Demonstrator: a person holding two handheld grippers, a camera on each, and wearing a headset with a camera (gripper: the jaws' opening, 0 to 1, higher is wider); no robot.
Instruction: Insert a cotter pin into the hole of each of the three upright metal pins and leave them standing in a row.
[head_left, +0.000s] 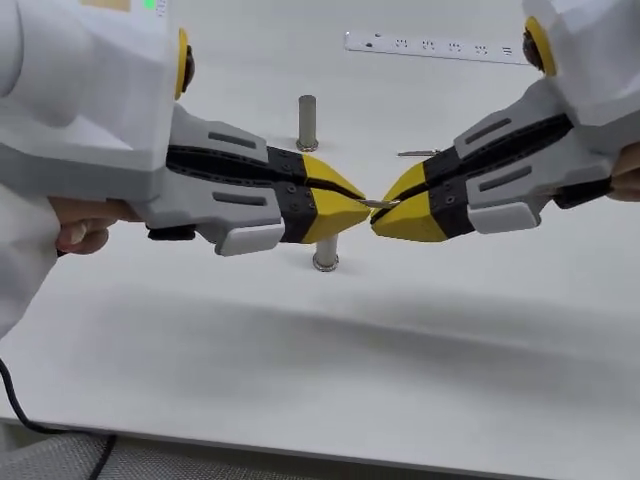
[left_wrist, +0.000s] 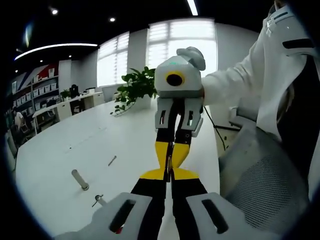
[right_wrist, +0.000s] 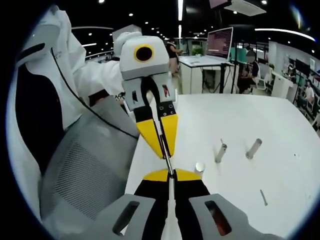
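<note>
Yellow-tipped left gripper (head_left: 360, 206) and right gripper (head_left: 376, 219) meeting tip to tip, both pinching tight on thin silver cotter pin (head_left: 381, 203), hovering above upright grey metal pin (head_left: 325, 259), second grey pin (head_left: 307, 122) standing farther back.

Wears a white coat (left_wrist: 270, 75) with a long white sleeve (head_left: 18, 270). Carries a matching left gripper (head_left: 358, 206) and right gripper (head_left: 380, 216): pale grey casings with black slots, black jaw arms dotted with small screws, yellow wedge tips, and yellow-ringed black discs on white housings. Shows 1 small green light (left_wrist: 173, 62) on top.
</note>
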